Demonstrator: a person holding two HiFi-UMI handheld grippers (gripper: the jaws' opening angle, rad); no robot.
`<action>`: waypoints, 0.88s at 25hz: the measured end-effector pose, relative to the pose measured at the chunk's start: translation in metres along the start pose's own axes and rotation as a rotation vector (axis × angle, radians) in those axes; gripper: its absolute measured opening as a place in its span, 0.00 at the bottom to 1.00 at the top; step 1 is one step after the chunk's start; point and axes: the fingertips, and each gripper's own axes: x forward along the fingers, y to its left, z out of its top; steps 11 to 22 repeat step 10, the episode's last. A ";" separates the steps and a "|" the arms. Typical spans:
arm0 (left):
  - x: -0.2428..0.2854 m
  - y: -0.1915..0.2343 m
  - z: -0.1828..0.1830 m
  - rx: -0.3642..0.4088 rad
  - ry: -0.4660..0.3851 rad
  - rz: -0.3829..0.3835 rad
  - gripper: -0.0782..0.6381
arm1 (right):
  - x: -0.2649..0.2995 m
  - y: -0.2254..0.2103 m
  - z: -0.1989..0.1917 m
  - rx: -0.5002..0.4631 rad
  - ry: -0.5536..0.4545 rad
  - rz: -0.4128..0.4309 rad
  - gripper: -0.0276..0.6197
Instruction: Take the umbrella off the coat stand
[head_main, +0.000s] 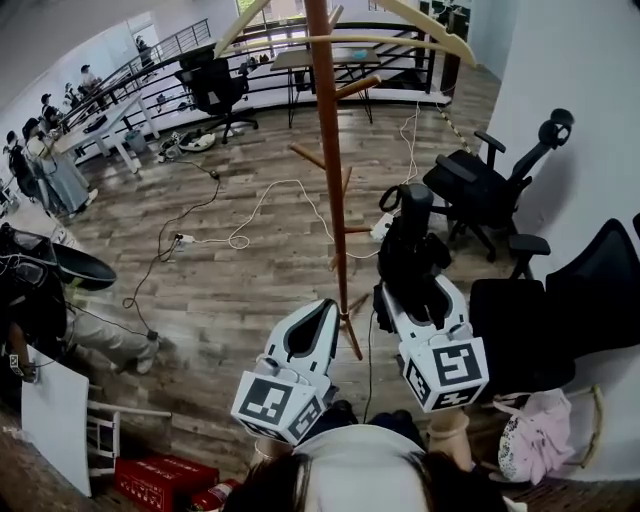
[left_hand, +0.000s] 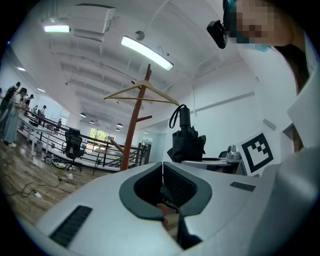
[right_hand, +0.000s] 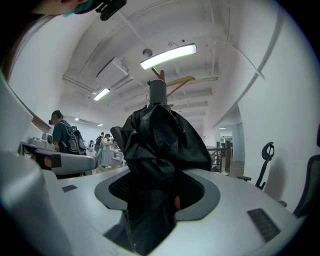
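Observation:
A black folded umbrella (head_main: 410, 245) stands upright between the jaws of my right gripper (head_main: 415, 295), which is shut on its bunched fabric. It is just right of the brown wooden coat stand (head_main: 327, 150) and apart from the pole. In the right gripper view the umbrella (right_hand: 157, 145) fills the space between the jaws of the right gripper (right_hand: 157, 192). Its handle points up, in front of the stand's top (right_hand: 159, 75). My left gripper (head_main: 322, 308) is shut and empty, left of the pole's foot. Past the left gripper (left_hand: 162, 166), the left gripper view shows the umbrella (left_hand: 186, 142) and the stand (left_hand: 132, 130).
Black office chairs (head_main: 480, 190) (head_main: 560, 310) stand against the white wall on the right. White and black cables (head_main: 240, 225) trail over the wood floor. People sit at desks (head_main: 50, 160) at the left. A white board (head_main: 55, 420), a red box (head_main: 165, 480) and a pink bag (head_main: 535, 435) lie near me.

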 end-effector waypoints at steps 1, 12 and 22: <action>-0.001 -0.002 0.000 -0.002 -0.001 0.006 0.12 | -0.002 -0.002 0.001 0.002 -0.002 0.003 0.43; 0.005 -0.024 0.000 -0.018 -0.009 0.053 0.12 | -0.016 -0.017 0.007 -0.008 -0.003 0.051 0.43; 0.005 -0.024 0.000 -0.018 -0.009 0.053 0.12 | -0.016 -0.017 0.007 -0.008 -0.003 0.051 0.43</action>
